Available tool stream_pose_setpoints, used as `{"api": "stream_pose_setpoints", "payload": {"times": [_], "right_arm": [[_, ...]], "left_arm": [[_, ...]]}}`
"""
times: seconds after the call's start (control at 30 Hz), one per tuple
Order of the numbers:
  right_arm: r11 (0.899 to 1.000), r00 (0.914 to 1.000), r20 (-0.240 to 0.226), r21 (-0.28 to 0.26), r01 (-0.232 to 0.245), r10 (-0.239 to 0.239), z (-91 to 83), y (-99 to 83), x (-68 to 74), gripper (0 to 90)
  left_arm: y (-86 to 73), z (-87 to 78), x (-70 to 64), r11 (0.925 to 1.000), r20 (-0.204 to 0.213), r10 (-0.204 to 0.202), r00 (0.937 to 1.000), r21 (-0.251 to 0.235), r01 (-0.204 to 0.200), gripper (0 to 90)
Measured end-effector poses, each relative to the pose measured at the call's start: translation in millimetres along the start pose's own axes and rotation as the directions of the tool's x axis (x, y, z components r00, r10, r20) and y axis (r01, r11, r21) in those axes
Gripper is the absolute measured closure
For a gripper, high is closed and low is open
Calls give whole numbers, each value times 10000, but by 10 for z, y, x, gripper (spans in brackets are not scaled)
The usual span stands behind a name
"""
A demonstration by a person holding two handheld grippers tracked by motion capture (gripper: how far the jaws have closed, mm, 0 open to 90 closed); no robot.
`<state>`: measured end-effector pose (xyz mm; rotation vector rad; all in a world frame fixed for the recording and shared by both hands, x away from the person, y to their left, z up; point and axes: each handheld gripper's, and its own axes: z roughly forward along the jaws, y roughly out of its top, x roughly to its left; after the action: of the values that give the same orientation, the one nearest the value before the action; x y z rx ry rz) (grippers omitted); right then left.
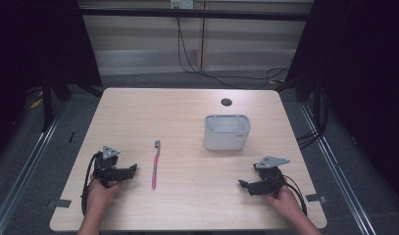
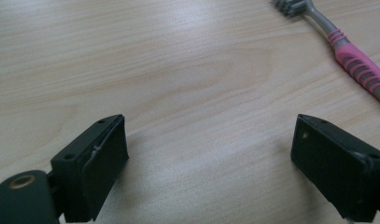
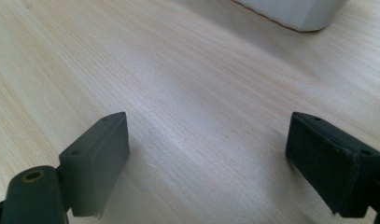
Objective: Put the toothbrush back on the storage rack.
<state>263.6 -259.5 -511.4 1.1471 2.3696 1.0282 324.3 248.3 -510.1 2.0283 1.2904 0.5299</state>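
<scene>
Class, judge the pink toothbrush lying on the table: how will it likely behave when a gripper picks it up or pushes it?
The toothbrush looks thin and rigid, so probably stiff and light. Lying flat, it likely slides or pivots rather than rolls. Its ribbed pink grip should resist slipping.

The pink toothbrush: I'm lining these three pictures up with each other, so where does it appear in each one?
High view: the toothbrush lies left of centre, bristles away from the person, right of the left gripper.
Left gripper view: top right corner, beyond the open jaws.
Right gripper view: not in it; the white container sits at the top edge.
Shared landmark: the wooden table.
</scene>
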Motion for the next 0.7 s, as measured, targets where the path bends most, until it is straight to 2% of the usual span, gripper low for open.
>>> {"api": "stream_pose_setpoints", "payload": {"times": [0.2,0.27,0.33,0.37,0.4,0.43,0.47,0.53,0.6,0.7], "right_arm": [[10000,10000,9,-2,6,-6,0,0,0,130],[10000,10000,11,2,6,-6,0,0,0,131],[10000,10000,0,1,7,-7,0,0,0,131],[10000,10000,1,2,4,-4,0,0,0,130],[10000,10000,1,1,-1,1,0,0,0,131],[10000,10000,1,1,-1,1,0,0,0,131],[10000,10000,0,2,3,-3,0,0,0,130],[10000,10000,1,2,3,-3,0,0,0,131],[10000,10000,1,0,6,-6,0,0,0,131],[10000,10000,0,1,5,-5,0,0,0,131]], "left_arm": [[-2,-3,-1,10000,-13,-8,10000,5,8,105],[-6,-10,-3,9999,-18,-106,9999,8,106,105],[5,-16,7,9993,-19,-366,9993,19,366,107],[20,-25,12,9986,-37,-511,9987,121,511,117],[56,-43,26,9967,-112,-677,9976,432,681,143],[56,-43,26,9967,-112,-677,9976,432,681,165],[117,-53,38,9906,-197,-1020,9946,893,1034,168],[176,-58,27,9837,-251,-1122,9934,1388,1146,200],[218,-58,23,9777,-108,-1266,9919,1677,1266,222],[265,-57,9,9743,-77,-1311,9913,1837,1303,236]]}}
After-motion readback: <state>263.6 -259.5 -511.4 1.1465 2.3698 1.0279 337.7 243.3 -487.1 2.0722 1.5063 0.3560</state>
